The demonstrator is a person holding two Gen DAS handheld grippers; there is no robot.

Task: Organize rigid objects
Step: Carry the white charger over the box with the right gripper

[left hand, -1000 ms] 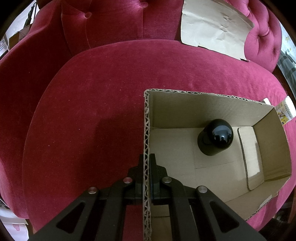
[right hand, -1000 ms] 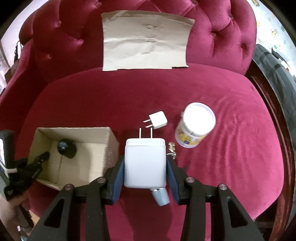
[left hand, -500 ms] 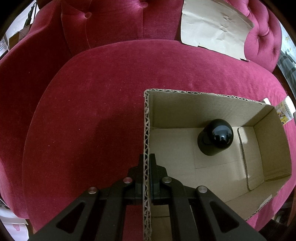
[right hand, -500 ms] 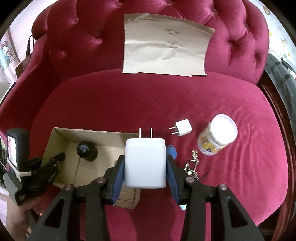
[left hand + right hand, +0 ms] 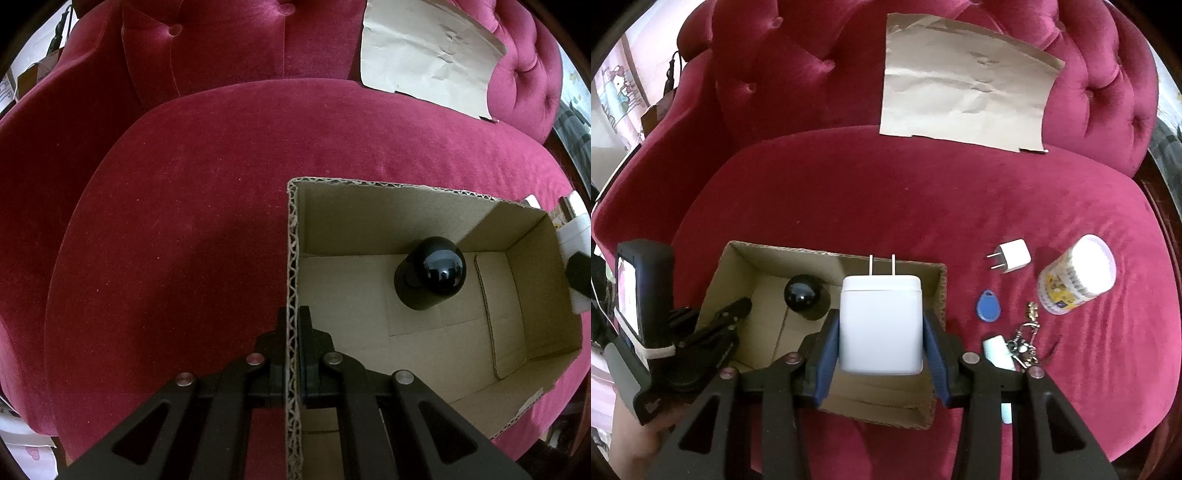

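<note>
An open cardboard box (image 5: pixel 517 221) (image 5: pixel 738 266) sits on a red velvet seat. A black round object (image 5: pixel 432 273) (image 5: pixel 805 295) lies inside it. My left gripper (image 5: pixel 293 332) (image 5: pixel 738 310) is shut on the box's left wall. My right gripper (image 5: pixel 881 325) is shut on a large white charger (image 5: pixel 881 325) with its prongs pointing away, held over the box's right part. The charger's edge shows at the far right of the left wrist view (image 5: pixel 576 240).
On the seat right of the box lie a small white plug (image 5: pixel 1012 254), a blue key fob (image 5: pixel 989 306), a bunch of keys (image 5: pixel 1023 343), a white tube (image 5: pixel 997 350) and a white-lidded jar (image 5: pixel 1075 273). A sheet of brown paper (image 5: pixel 964 99) leans on the backrest.
My right gripper has carried the large charger leftward, from beside the box to over it. The left gripper keeps hold of the box wall and has not moved.
</note>
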